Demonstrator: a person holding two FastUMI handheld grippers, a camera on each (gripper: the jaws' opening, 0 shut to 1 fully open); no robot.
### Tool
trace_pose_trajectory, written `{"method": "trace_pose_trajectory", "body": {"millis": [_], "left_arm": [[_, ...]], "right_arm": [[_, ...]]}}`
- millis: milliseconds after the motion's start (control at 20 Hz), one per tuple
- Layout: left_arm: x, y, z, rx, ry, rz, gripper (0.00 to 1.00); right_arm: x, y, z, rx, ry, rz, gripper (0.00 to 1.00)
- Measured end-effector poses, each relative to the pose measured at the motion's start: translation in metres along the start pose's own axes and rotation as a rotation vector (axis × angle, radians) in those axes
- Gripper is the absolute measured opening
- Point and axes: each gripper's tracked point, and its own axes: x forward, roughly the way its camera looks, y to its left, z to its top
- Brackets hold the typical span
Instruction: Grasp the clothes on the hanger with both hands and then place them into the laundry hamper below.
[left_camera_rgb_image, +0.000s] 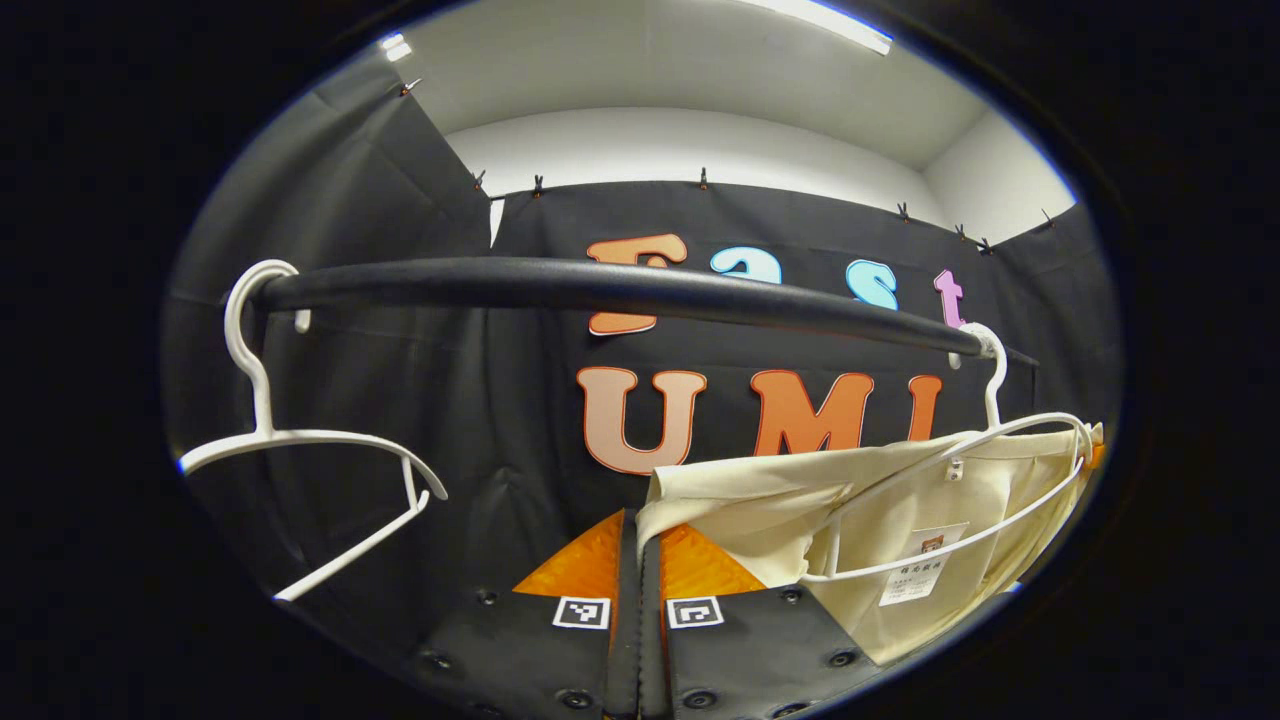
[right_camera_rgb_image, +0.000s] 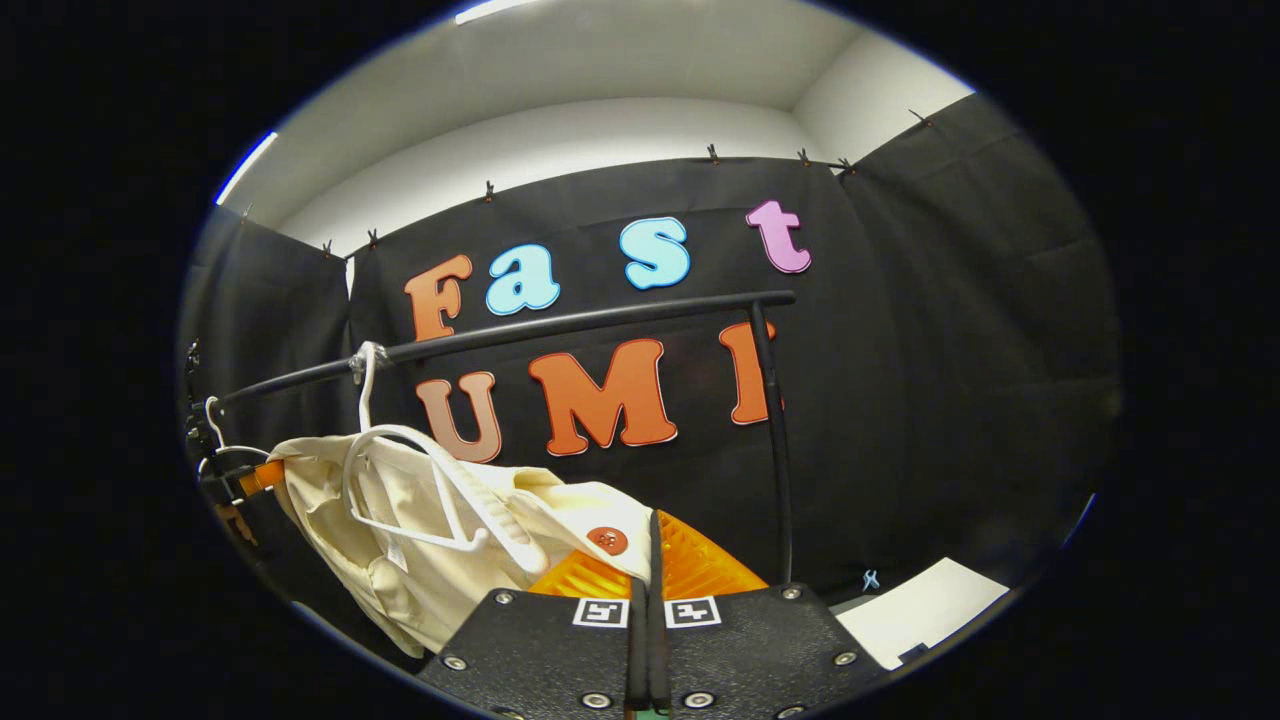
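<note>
A cream garment (left_camera_rgb_image: 900, 510) hangs from a white hanger (left_camera_rgb_image: 1000, 470) at the right end of the black rail (left_camera_rgb_image: 600, 285) in the left gripper view. My left gripper (left_camera_rgb_image: 640, 518) is shut, with the garment's near edge pinched at its fingertips. In the right gripper view the same garment (right_camera_rgb_image: 400, 520) droops off its hanger (right_camera_rgb_image: 420, 480) to the left, a round reddish button (right_camera_rgb_image: 607, 540) near its corner. My right gripper (right_camera_rgb_image: 652, 518) is shut on that corner. The left gripper (right_camera_rgb_image: 235, 480) shows small at the garment's far side.
An empty white hanger (left_camera_rgb_image: 300, 440) hangs at the rail's left end in the left gripper view. The rail's upright post (right_camera_rgb_image: 772, 440) stands just right of my right gripper. A pale floor patch (right_camera_rgb_image: 930, 610) lies at lower right.
</note>
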Motion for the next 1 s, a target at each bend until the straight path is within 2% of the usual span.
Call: {"method": "trace_pose_trajectory", "body": {"millis": [600, 800, 1000], "left_arm": [[0.001, 0.002, -0.052, -0.022, 0.107, 0.034, 0.07], [0.001, 0.021, -0.077, -0.009, 0.148, 0.080, 0.07], [-0.010, 0.046, -0.115, -0.039, 0.227, 0.134, 0.07]], "right_arm": [[-0.012, 0.013, -0.085, 0.055, 0.113, -0.012, 0.00], [-0.011, 0.028, -0.108, 0.039, 0.158, -0.002, 0.00], [-0.017, 0.032, -0.130, 0.035, 0.195, -0.010, 0.00]]}}
